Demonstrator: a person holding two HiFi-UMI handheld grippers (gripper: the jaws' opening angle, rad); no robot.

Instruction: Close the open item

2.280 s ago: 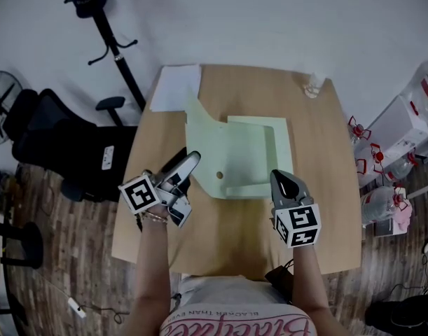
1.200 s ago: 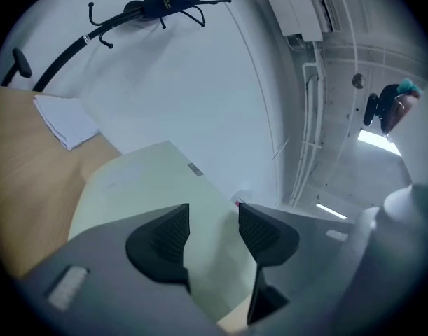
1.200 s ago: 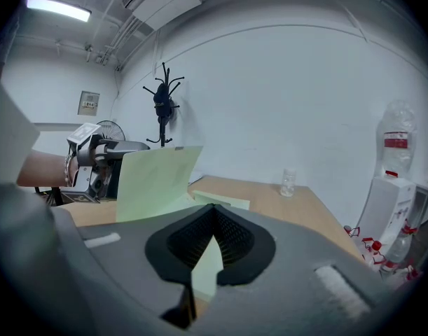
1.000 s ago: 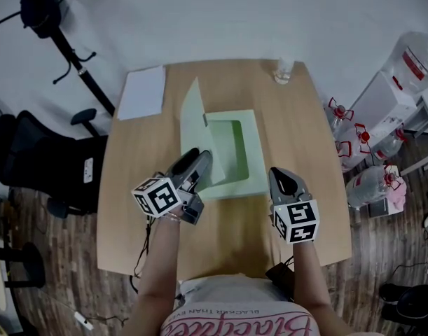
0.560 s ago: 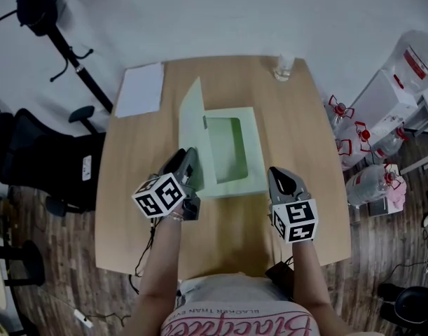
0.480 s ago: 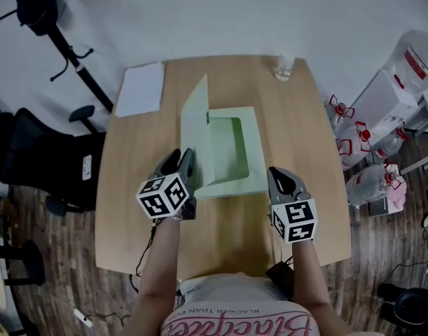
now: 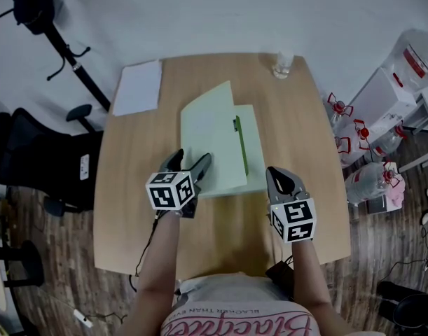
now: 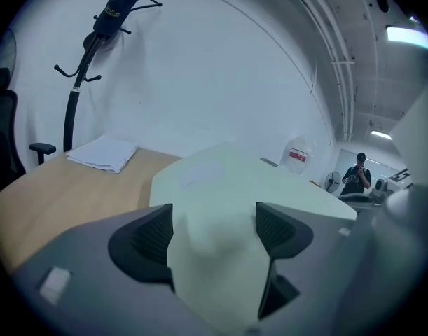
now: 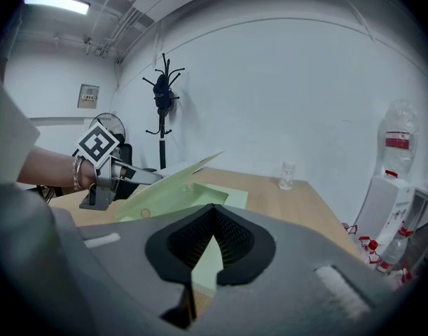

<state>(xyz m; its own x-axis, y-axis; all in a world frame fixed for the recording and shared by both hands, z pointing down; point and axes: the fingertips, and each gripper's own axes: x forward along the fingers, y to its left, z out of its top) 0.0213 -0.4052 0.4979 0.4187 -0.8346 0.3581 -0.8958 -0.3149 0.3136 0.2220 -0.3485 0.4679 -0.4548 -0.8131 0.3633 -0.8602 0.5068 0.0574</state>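
I see the wooden desk [image 7: 129,208] filling most of the head view, with the pale green box [image 7: 254,149] lying flat at its middle. Its lid [image 7: 210,138] hangs low over the base and is not quite shut: a dark slit shows along its right edge. A stack of white sheets [image 7: 138,87] sits at the far left corner. My left gripper [image 7: 190,161] is at the lid's near-left corner; its fingers [image 8: 147,240] have just been opening and stand wide apart, the lid's edge between them but unclamped. My right gripper [image 7: 277,173] hovers just beside the box's near right corner, its fingers together on nothing. A small glass [image 7: 282,65] stands at the far edge.
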